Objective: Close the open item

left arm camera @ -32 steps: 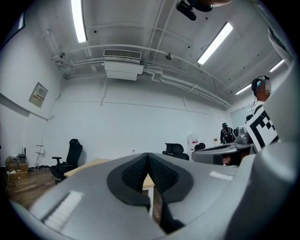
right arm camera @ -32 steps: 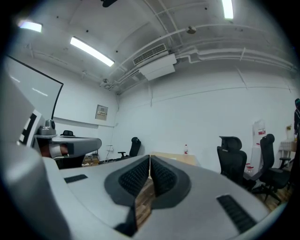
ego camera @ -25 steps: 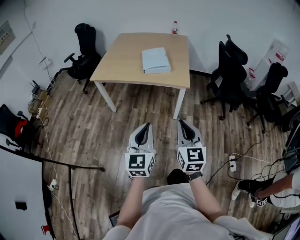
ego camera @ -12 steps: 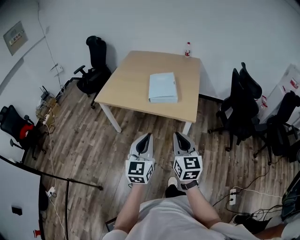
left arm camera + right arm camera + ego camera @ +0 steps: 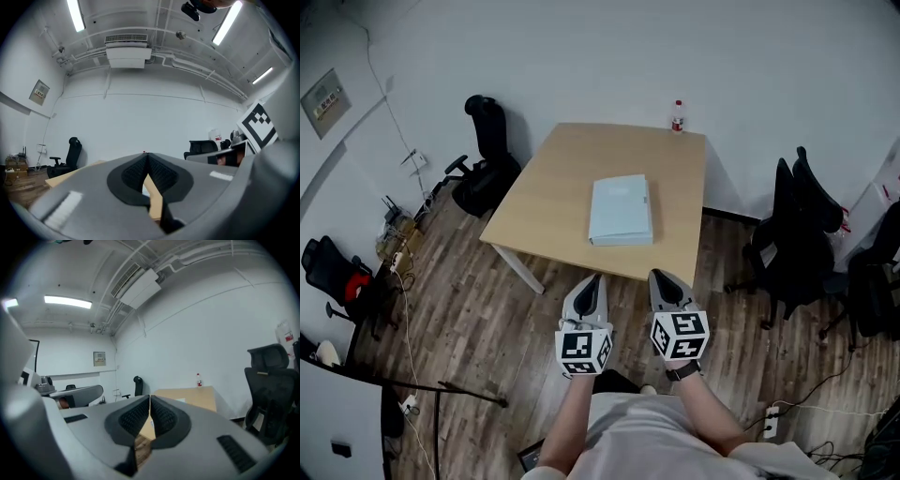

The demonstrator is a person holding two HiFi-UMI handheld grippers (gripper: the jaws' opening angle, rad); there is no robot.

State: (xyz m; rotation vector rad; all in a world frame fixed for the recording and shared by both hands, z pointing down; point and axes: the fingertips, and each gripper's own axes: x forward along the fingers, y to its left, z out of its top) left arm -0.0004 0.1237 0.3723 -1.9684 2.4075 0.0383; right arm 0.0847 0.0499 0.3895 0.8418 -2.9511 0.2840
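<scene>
A pale blue folder (image 5: 621, 210) lies flat on the wooden table (image 5: 553, 187), a little right of its middle; whether its cover stands open I cannot tell from here. My left gripper (image 5: 592, 279) and right gripper (image 5: 661, 277) are held side by side just short of the table's near edge, pointing level at it. In the left gripper view the left gripper (image 5: 146, 157) has its pads meeting at the tip, with nothing between them. In the right gripper view the right gripper (image 5: 150, 399) is likewise shut and empty, with the table (image 5: 197, 399) beyond it.
A small bottle (image 5: 678, 116) with a red label stands at the table's far edge by the white wall. A black office chair (image 5: 487, 155) is left of the table, more black chairs (image 5: 797, 234) to the right. Cables and a power strip (image 5: 771, 424) lie on the wood floor.
The table and folder have come nearer and lower in the head view as I moved toward them. Both grippers stayed shut and side by side.
</scene>
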